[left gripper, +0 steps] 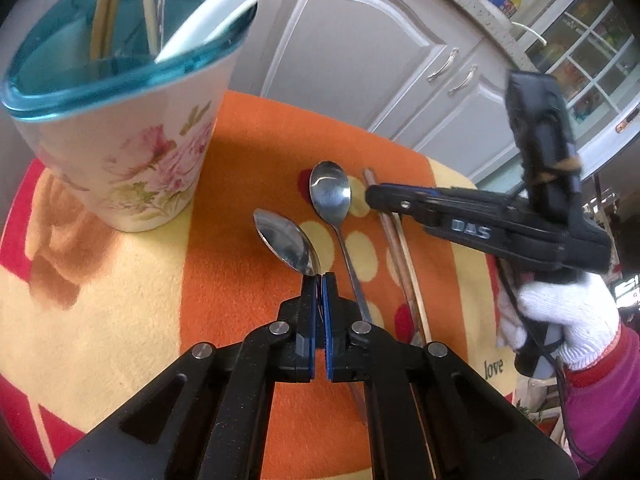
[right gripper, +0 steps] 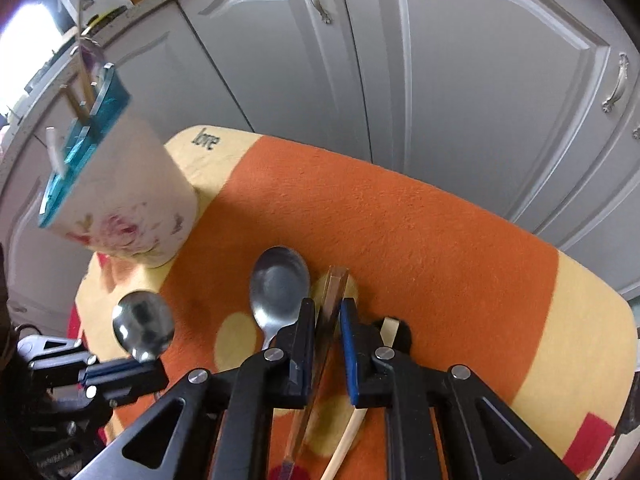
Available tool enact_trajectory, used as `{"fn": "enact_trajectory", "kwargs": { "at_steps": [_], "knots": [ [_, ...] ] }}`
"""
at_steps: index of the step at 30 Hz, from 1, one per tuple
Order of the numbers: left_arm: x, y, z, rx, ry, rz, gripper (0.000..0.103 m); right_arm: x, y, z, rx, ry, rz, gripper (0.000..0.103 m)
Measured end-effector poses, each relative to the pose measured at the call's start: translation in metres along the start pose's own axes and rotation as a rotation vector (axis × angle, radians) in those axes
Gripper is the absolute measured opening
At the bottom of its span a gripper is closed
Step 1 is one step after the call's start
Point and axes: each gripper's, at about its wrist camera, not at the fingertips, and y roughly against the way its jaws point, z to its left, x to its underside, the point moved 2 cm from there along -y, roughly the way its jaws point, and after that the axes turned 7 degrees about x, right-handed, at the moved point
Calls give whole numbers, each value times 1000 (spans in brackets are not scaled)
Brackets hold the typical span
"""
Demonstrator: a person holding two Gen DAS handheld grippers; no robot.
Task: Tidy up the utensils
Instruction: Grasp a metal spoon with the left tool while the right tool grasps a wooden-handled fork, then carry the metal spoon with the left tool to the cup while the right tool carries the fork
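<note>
Grey cabinet doors [right gripper: 460, 80] stand behind a small table under an orange and yellow fleece cloth [left gripper: 256, 140].

Left gripper [left gripper: 319, 276]: jaws pressed together, pinching the neck of a steel spoon [left gripper: 286, 242]. Bowl end points up and far-left toward the floral holder [left gripper: 136, 160]. In the right wrist view the same spoon [right gripper: 142, 326] sits clear of the cloth, bowl toward the holder [right gripper: 128, 208].

Holder stands at far left, teal rim, already carrying sticks and a white handle. So the held spoon's long axis runs roughly at it; the left hand is the nearer one for the drop.

Second spoon [left gripper: 331, 196] lies flat on the cloth, bowl far, handle running near, just right of the left jaws.

Right gripper [right gripper: 326, 306]: jaws partly spread, straddling a dark chopstick [right gripper: 334, 300] that lies lengthwise between them. Whether the pads touch it yet, cannot tell. A paler chopstick [right gripper: 352, 436] crosses under the right finger. Gloved right hand [left gripper: 560, 320] holds that tool from the right.
</note>
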Motion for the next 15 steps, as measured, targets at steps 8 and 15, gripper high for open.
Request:
{"fn": "enact_trajectory", "kwargs": {
  "at_steps": [8, 15],
  "knots": [
    [-5, 35, -20, 16, -68, -75, 1, 19, 66, 3, -92, -18, -108, 10],
    [1, 26, -17, -13, -40, -28, 1, 34, 97, 7, -90, -12, -148, 10]
  ]
}}
